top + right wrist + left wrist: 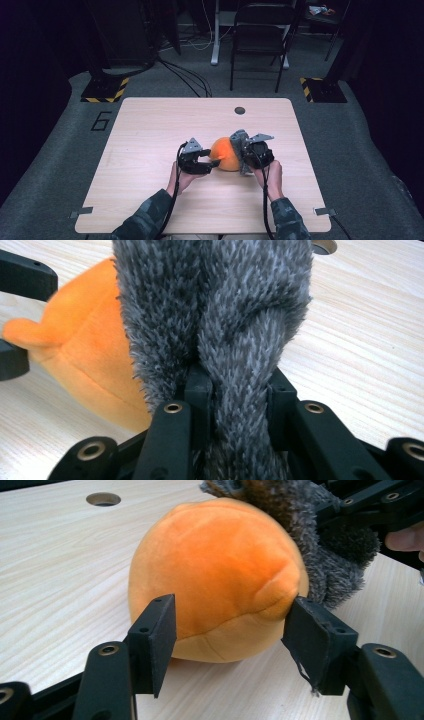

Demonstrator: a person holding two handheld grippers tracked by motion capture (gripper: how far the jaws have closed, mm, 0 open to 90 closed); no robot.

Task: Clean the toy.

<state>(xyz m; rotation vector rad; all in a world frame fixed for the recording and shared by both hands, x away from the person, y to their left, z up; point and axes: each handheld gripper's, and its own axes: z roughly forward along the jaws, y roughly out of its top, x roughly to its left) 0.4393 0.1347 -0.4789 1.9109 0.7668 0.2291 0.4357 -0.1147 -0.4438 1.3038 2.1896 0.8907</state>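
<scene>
The right gripper [243, 150] is clamped on the grey furry part [215, 315] of a plush toy, with the fur bunched tightly between its two black jaws. In the high view this gripper sits just right of the toy, held by the person's right hand [269, 175]. The left gripper [227, 640] stands part-way open: its jaws flank the lower front of the toy's orange body [215, 575], close on either side, and whether the pads touch the plush I cannot tell. The person's left hand [182, 177] holds it just left of the toy.

The plush toy [226, 154] rests on the tabletop [150, 150] near its middle, slightly toward the near edge, between the two grippers. A small round hole [240, 110] lies near the far edge of the tabletop, right of centre. Beyond the table, a black folding chair [260, 35] stands on the grey floor.
</scene>
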